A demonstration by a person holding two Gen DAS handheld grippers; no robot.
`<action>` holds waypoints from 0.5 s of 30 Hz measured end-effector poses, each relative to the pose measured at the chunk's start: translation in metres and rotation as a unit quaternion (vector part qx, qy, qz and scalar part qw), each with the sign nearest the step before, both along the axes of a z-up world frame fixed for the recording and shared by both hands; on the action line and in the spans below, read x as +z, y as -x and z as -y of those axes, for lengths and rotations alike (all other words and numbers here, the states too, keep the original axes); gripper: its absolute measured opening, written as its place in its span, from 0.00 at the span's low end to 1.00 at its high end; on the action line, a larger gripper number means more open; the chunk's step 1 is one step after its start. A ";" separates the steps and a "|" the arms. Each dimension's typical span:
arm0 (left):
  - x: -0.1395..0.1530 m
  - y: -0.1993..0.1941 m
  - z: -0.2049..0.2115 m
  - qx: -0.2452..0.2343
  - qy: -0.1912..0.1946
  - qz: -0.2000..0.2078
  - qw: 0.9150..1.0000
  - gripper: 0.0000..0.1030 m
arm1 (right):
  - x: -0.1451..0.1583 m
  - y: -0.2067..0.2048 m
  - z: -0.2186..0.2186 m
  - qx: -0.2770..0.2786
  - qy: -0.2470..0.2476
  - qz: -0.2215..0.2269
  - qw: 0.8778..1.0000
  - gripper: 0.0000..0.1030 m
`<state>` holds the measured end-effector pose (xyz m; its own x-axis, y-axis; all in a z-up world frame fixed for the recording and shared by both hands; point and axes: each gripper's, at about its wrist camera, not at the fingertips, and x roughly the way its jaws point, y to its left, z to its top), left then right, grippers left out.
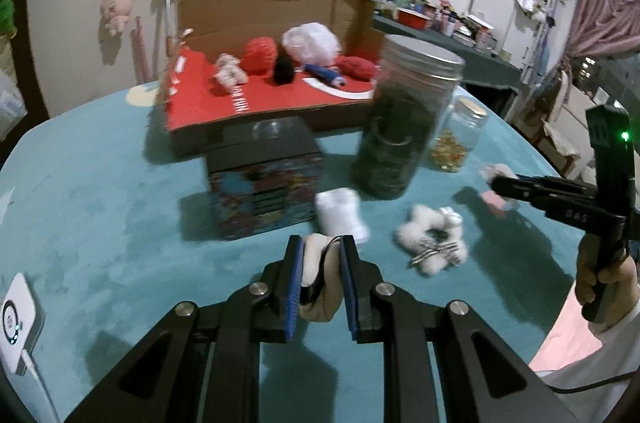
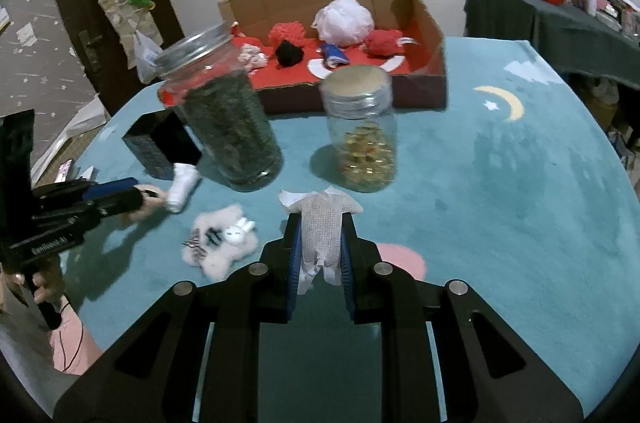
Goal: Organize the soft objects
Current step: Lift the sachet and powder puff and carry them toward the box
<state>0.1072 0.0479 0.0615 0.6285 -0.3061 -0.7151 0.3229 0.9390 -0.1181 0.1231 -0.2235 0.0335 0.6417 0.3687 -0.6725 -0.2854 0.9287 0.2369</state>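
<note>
Teal bench [image 2: 500, 183] carried the cardboard box [image 2: 424, 23] straight beyond both tools; my right tool [image 2: 320, 255] clamped a mesh pouch [image 2: 320, 223], my left tool [image 1: 320, 275] a cream plush [image 1: 316, 255].

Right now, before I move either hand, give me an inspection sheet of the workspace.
Surface: teal rug with a moon print.
Job's things: cardboard box holds soft balls; fluffy toy and white roll lie loose.
Clutter: tall jar, small jar, patterned box, white device.
Grippers: left gripper shut on beige toy; right gripper shut on mesh cloth.
Cables: white cable from the device.
Surroundings: crowded side table.
</note>
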 end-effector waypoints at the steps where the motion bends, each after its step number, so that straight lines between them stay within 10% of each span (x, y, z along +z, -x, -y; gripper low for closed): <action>1: 0.000 0.000 -0.004 0.006 0.000 -0.002 1.000 0.19 | 0.000 0.000 0.002 -0.002 0.001 -0.002 1.000 0.16; 15: 0.000 -0.014 -0.054 0.045 -0.022 0.012 0.999 0.19 | -0.003 -0.014 0.035 -0.025 0.009 -0.013 1.000 0.16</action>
